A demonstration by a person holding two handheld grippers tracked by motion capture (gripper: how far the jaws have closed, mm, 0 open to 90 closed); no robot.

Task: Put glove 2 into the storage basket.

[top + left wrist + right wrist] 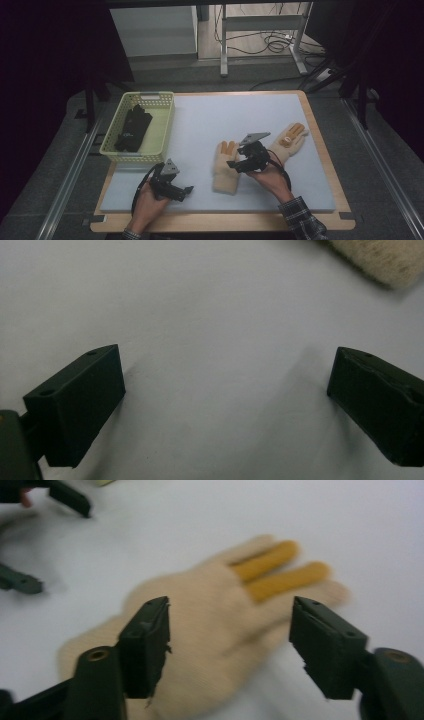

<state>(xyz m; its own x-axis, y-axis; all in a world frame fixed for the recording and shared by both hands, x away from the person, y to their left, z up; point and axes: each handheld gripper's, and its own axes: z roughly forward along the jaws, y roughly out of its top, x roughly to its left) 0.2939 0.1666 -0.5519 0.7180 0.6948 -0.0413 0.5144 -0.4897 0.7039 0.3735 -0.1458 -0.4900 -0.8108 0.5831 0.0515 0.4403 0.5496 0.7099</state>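
High view: a pale blue mat [210, 125] covers the wooden table [325, 150]. At its ten o'clock stands a yellow-green basket [161, 131] holding a dark pair of gloves [132, 129]. Two cream knitted gloves with orange fingers lie on the mat: the near glove [223, 170] just below centre, the far glove [290, 140] at about three o'clock. The right gripper [235, 165] hovers over the near glove, jaws spread, gripping nothing. The left gripper [186, 192] sits low at seven o'clock, apart from the glove, also released.

Left gripper view: both jaws stand wide over bare mat; a cream glove edge [380, 260] shows at one o'clock.

Right gripper view: the near glove [210, 630] lies between the parted jaws, orange fingers pointing to two o'clock, the left gripper's jaws [70, 497] at eleven o'clock.

The step appears to be the reach for the near glove, likely bound for the basket. Next, the right gripper needs to drop onto the knit, pinch a fold at the palm and lift without dragging.
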